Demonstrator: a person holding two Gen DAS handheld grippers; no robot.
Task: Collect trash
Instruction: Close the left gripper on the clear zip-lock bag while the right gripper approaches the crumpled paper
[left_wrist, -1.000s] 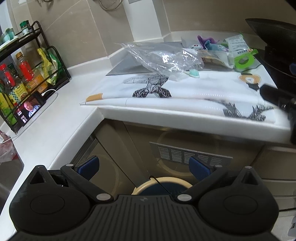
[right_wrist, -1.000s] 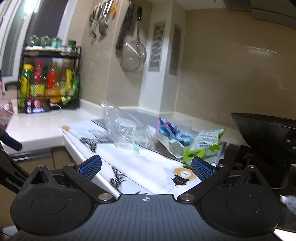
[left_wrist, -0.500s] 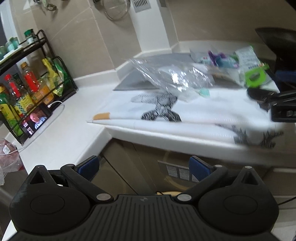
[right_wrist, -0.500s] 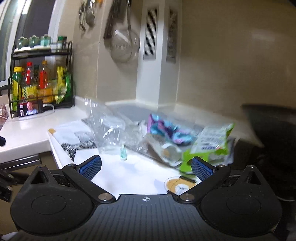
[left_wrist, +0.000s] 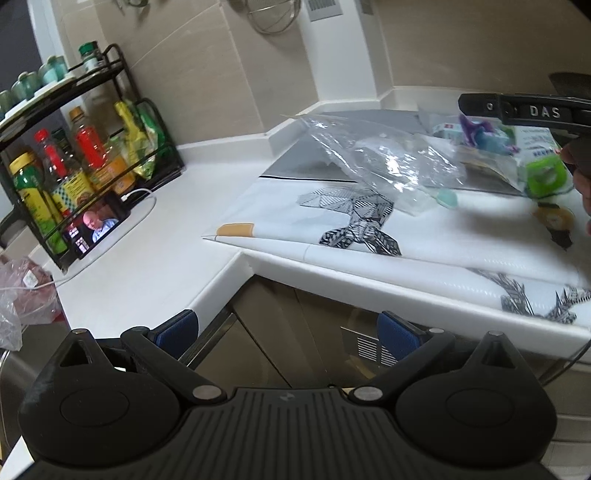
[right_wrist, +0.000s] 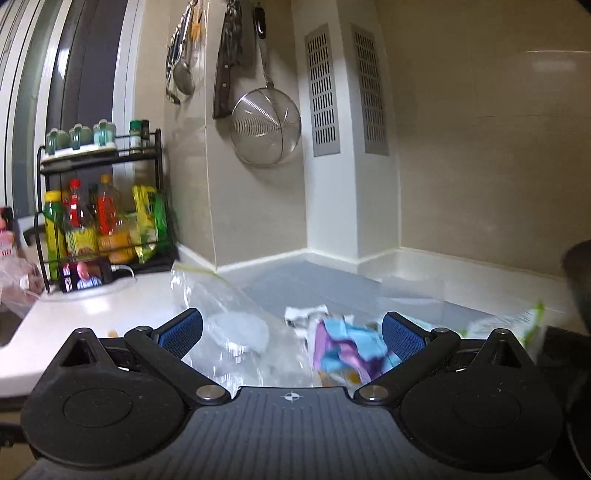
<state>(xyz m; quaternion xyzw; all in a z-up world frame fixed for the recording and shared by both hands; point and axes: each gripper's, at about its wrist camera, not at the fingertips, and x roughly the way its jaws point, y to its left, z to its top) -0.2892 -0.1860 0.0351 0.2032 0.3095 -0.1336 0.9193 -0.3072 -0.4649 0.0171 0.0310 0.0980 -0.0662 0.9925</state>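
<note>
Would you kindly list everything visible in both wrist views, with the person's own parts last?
clear plastic bag: one, transparent, crumpled on the counter.
purple and blue wrapper: one, between the right claw's fingers, not gripped.
green and white packet: one, far right of the pile.
patterned mat: one, white with black print, along the counter edge.
grey mat: one, in the corner.
bottle rack: one, black, left counter, holding several bottles.
phone: one, screen lit, leaning at the rack.
strainer: one, metal, hanging on the wall.
left claw: open, below the counter edge.
right claw: open, over the trash.
</note>
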